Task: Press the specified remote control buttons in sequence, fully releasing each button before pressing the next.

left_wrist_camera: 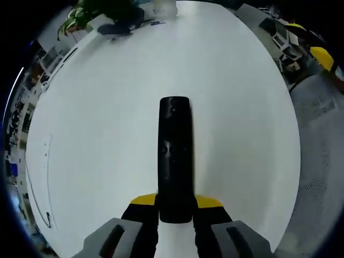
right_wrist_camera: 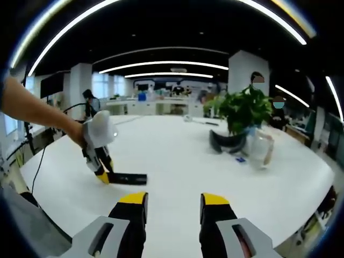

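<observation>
In the left gripper view we see our left gripper [left_wrist_camera: 176, 207] with its jaws clamped on the near end of the long black remote control [left_wrist_camera: 174, 156] lying on the white tabletop [left_wrist_camera: 107, 140], while the right gripper view shows our right gripper [right_wrist_camera: 173, 207] with jaws apart above that tabletop [right_wrist_camera: 177, 156], the remote [right_wrist_camera: 127, 178] well off to its left.

In the right gripper view, the right gripper [right_wrist_camera: 174, 207] hovers with its yellow-tipped jaws apart above the white table [right_wrist_camera: 177, 161], while the left gripper [right_wrist_camera: 110, 177] grips the black remote [right_wrist_camera: 128, 178] lying near a potted plant [right_wrist_camera: 243, 115].
</observation>
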`<act>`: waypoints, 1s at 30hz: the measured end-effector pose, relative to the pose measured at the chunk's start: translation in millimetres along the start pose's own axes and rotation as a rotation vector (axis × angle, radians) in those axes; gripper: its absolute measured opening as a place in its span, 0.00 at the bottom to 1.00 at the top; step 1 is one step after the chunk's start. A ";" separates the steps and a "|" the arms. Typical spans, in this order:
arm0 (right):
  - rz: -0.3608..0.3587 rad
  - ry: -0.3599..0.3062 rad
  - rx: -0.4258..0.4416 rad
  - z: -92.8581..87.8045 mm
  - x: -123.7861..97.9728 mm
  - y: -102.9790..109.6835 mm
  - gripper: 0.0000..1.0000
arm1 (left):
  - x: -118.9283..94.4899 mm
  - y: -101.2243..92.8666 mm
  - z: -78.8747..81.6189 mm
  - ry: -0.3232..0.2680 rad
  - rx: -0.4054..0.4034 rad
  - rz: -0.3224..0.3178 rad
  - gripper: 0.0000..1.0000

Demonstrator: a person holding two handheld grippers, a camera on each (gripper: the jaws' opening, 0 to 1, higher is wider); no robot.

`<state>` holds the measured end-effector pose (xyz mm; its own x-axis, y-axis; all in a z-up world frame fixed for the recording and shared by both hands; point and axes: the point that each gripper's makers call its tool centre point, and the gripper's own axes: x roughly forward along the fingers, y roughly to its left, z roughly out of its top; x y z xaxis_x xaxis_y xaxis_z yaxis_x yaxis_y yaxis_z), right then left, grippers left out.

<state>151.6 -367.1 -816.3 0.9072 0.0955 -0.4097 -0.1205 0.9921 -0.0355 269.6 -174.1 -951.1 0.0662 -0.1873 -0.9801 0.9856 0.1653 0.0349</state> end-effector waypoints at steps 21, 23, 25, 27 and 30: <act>0.017 0.014 -0.008 -1.7 1.5 3.4 0.33 | -2.0 -45.3 -2.8 -0.042 0.027 -0.008 0.23; 0.016 0.016 -0.008 -2.0 1.5 3.1 0.32 | -2.7 -49.0 -3.1 -0.042 0.028 -0.008 0.23; 0.017 0.020 -0.006 -2.7 1.5 3.0 0.30 | -2.9 -51.8 -3.4 -0.044 0.022 -0.007 0.23; 0.017 0.021 -0.005 -2.8 1.4 3.0 0.29 | -3.2 -55.6 -3.7 -0.046 0.021 -0.008 0.23; 0.020 0.019 -0.006 -2.4 1.3 3.4 0.29 | -3.3 -62.1 -3.6 -0.041 0.033 -0.012 0.23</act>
<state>151.4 -363.8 -819.2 0.8970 0.1135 -0.4272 -0.1407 0.9895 -0.0326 207.6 -180.3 -950.7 0.0604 -0.2289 -0.9716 0.9910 0.1306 0.0308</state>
